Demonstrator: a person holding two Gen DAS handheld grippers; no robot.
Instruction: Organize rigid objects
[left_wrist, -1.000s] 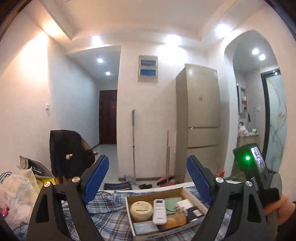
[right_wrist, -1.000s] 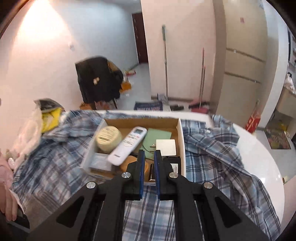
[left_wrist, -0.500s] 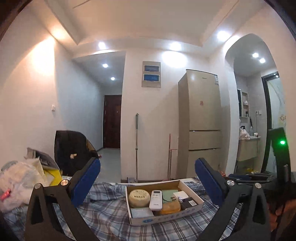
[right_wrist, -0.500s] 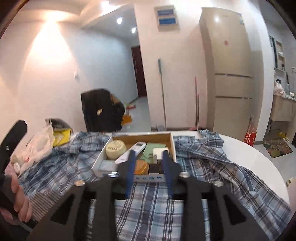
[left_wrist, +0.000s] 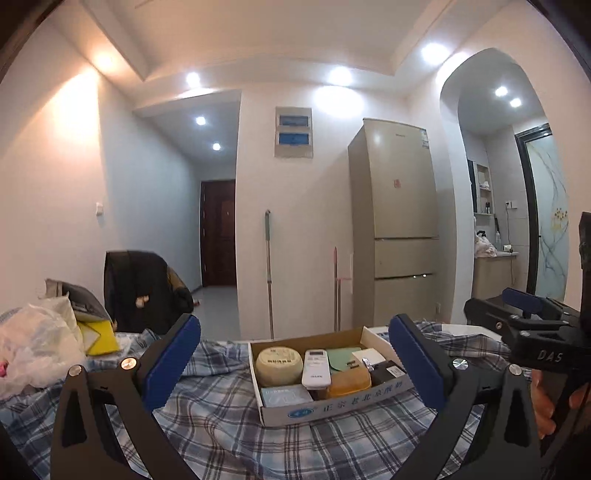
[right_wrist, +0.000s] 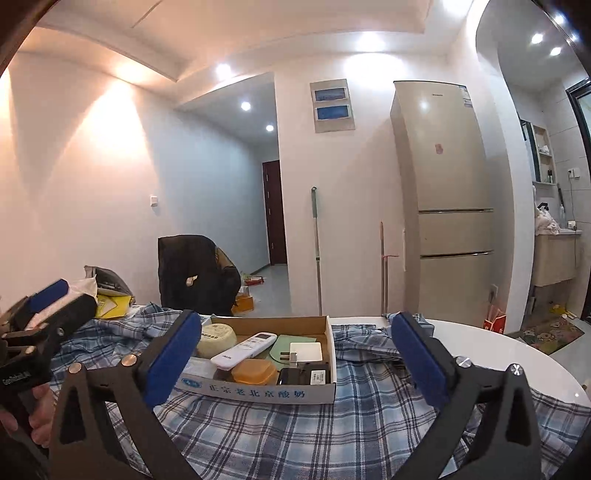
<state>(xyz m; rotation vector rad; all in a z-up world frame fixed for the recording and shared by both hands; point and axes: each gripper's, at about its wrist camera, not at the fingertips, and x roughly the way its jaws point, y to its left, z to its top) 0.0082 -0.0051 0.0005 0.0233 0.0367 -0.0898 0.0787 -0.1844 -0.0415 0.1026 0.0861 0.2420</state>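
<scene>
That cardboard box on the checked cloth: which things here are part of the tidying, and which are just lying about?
Part of the job:
- cardboard box
- white remote
- round cream tin
- orange case
- white charger
- left claw, right claw, both open and empty

Just lying about:
- checked cloth
- plastic bag
- fridge
- mop

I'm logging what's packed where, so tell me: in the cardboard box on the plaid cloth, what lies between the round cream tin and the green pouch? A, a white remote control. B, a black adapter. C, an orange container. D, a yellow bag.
A: the white remote control lies between the round cream tin and the green pouch in the cardboard box.
</scene>
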